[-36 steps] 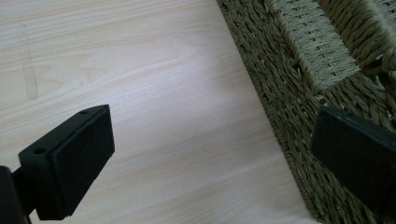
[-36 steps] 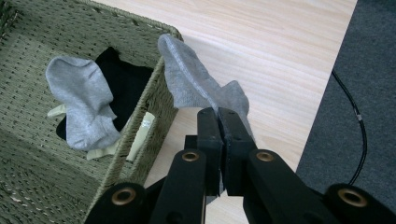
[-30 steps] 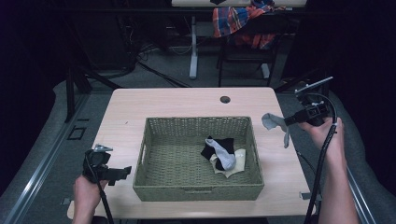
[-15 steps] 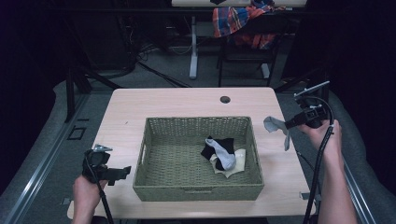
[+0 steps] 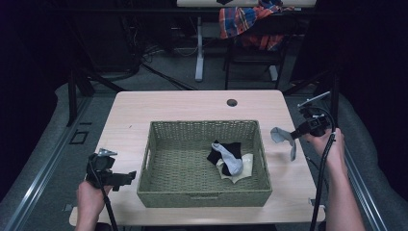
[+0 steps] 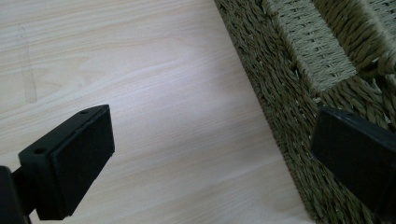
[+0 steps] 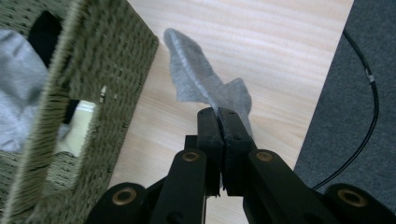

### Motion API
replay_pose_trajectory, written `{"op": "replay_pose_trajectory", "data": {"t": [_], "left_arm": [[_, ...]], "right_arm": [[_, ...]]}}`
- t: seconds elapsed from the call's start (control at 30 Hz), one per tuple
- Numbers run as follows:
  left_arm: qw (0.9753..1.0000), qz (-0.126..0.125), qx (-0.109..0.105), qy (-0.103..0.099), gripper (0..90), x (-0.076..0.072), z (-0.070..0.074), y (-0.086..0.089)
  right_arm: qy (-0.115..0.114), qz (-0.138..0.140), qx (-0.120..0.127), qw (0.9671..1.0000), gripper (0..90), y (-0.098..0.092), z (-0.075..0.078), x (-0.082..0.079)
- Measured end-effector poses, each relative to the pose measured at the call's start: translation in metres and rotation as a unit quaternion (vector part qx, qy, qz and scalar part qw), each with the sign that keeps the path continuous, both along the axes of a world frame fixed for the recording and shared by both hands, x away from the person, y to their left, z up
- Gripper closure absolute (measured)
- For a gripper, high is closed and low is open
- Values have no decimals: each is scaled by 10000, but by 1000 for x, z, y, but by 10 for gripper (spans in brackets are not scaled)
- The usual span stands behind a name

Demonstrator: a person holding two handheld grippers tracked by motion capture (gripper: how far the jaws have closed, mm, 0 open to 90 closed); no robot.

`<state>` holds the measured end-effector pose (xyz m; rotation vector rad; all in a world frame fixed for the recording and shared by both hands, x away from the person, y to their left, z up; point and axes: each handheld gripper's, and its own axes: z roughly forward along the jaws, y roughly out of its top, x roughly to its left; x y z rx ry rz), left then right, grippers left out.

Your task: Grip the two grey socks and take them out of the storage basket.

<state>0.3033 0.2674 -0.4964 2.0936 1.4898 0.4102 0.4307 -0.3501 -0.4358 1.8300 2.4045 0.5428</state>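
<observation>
Your right gripper (image 5: 294, 134) has its jaws pinched together on a limp grey fabric sock (image 5: 283, 139), which dangles at about three o'clock from the rectangular woven olive-green basket (image 5: 202, 196), just outside its right wall and above the pale wooden table (image 5: 159, 108). In the right gripper view the pinch sits at one edge of the sock (image 7: 205, 88), so the hold looks thin: a quick swing toward nine o'clock could shake it loose onto the table. The hanging tail is also low beside the rim, and if you cross without lifting it may drag on the wicker wall and peel out of the jaws. Inside, a small pile of black, grey and cream socks (image 5: 230, 159) lies right of centre. Your left gripper (image 5: 126, 177), jaws spread wide and holding nothing, idles at the basket's eight o'clock corner.
</observation>
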Motion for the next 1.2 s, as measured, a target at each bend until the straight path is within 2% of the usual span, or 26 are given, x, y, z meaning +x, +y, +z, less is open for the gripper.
{"op": "replay_pose_trajectory", "data": {"t": [0.27, 0.33, 0.37, 0.47, 0.5, 0.63, 0.73, 0.9, 0.93, 1.0, 1.07, 1.1, 1.13, 1.17, 1.2], "left_arm": [[10000, 68, 0, -45, 0, -1, 0, 2], [10000, 42, -15, -11, 0, -1, 0, 1], [10000, 38, -11, -16, 0, -1, 1, 1], [10000, 11, -7, -11, 0, -1, 1, 1], [10000, 15, -24, 0, 0, -1, 1, 1], [10000, 32, -17, -6, 0, -1, 1, 2], [10000, 43, -14, -13, 0, -1, 1, 2], [10000, 17, -29, 3, 0, -1, 0, 1], [10000, 15, -27, 8, 0, -1, 0, 1], [10000, 18, -22, 23, 0, -1, 0, 1], [10000, 17, -23, 32, 1, -1, 0, 1], [10000, 17, -22, 32, 0, -1, 0, 1], [10000, 14, -19, 28, 0, -1, 0, 2], [10000, 19, -21, 22, 0, -1, 0, 1], [10000, 21, -19, 19, 0, -1, 0, 2]], "right_arm": [[207, -44, -48, 9998, 886, -1, -23, 4], [252, -26, -55, 9997, 886, 0, -28, 6], [344, 40, -81, 9994, 886, 1, -33, 7], [328, -39, -24, 9995, 886, 3, -40, 7], [472, 57, -90, 9988, 886, 1, -45, 8], [456, -33, -7, 9990, 886, 3, -54, 9], [512, 33, -68, 9987, 885, 4, -55, 10], [672, 100, -75, 9977, 882, 8, -69, 13], [613, 44, -66, 9981, 881, 9, -71, 13], [650, 108, -93, 9978, 875, 9, -72, 14], [650, 156, -64, 9977, 845, 11, -73, 15], [595, 159, -35, 9981, 760, 12, -74, 15], [595, 159, -35, 9981, 760, 12, -74, 15], [548, 132, -36, 9984, 695, 13, -71, 14], [548, 132, -36, 9984, 695, 13, -71, 14]]}}
